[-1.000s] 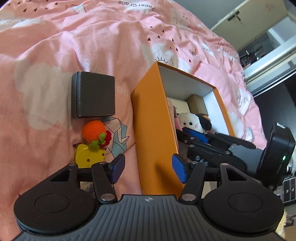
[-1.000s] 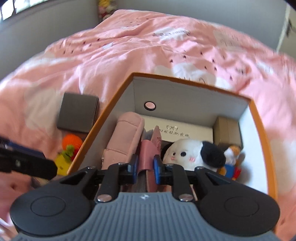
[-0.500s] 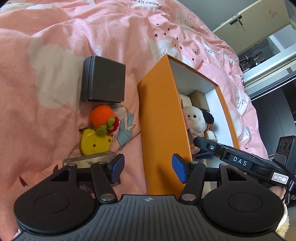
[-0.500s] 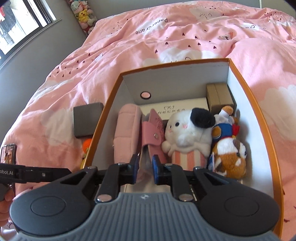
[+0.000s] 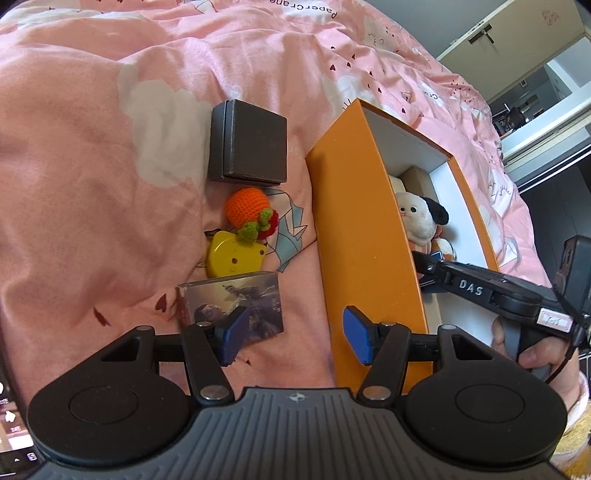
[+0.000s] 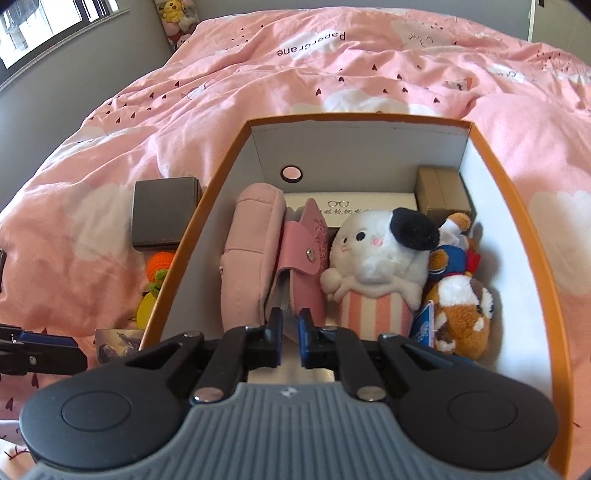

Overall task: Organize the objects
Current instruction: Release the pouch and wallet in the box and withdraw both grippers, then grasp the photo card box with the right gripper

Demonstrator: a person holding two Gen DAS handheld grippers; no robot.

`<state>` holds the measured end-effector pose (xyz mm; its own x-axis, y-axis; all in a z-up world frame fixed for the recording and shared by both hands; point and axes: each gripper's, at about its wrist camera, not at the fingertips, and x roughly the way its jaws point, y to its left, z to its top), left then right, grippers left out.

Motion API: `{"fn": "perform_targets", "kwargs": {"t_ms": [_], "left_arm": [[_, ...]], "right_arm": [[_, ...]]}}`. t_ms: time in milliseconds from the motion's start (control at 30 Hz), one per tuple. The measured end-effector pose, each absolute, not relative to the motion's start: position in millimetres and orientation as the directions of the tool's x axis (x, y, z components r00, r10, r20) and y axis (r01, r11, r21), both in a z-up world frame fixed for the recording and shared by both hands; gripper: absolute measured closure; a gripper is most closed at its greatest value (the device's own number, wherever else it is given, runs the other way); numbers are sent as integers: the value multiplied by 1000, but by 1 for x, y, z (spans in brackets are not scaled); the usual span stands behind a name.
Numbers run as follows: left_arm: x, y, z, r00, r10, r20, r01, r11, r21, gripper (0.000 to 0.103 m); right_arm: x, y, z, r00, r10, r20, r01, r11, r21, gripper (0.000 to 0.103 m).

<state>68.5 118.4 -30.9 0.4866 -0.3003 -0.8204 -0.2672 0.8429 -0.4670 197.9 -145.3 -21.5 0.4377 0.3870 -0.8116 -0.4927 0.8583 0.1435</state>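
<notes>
An orange box (image 5: 362, 236) (image 6: 528, 206) lies on the pink bed. Inside it are a pink pouch (image 6: 251, 254), a pink wallet (image 6: 303, 258), a white plush (image 6: 376, 254), a calico plush (image 6: 461, 306) and a small brown box (image 6: 443, 192). My right gripper (image 6: 290, 332) hovers above the box's near end, jaws nearly closed with nothing between them. My left gripper (image 5: 291, 334) is open, above the bed left of the box. By it lie a picture card case (image 5: 236, 299), a yellow tape measure (image 5: 232, 256), an orange crochet fruit (image 5: 249, 208) and a dark grey box (image 5: 249, 144).
The pink duvet (image 6: 332, 66) covers the whole bed, with folds. Plush toys (image 6: 177, 14) sit at the far corner by the wall. A cupboard and shelves (image 5: 535, 66) stand beyond the bed's right side.
My right gripper has pulled back and up from the pink wallet, which stays in the box. My left gripper has drawn back, bringing the picture card case into view.
</notes>
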Motion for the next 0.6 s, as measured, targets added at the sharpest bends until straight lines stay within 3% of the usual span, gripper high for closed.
{"fn": "perform_targets", "kwargs": {"t_ms": [133, 333, 500, 600], "left_arm": [[60, 114, -27, 460, -249, -852, -246, 887, -392, 35], [51, 105, -33, 407, -185, -895, -198, 938, -284, 39], [41, 86, -28, 438, -81, -896, -75, 989, -126, 40], [33, 82, -27, 478, -33, -878, -43, 997, -61, 40]], "right_arm": [[176, -144, 8, 498, 426, -755, -519, 844, 135, 90], [136, -102, 27, 455, 567, -687, -719, 689, 92, 76], [119, -62, 15, 419, 535, -733, -830, 554, -70, 75], [117, -48, 9, 393, 505, -768, -882, 444, -159, 68]]}}
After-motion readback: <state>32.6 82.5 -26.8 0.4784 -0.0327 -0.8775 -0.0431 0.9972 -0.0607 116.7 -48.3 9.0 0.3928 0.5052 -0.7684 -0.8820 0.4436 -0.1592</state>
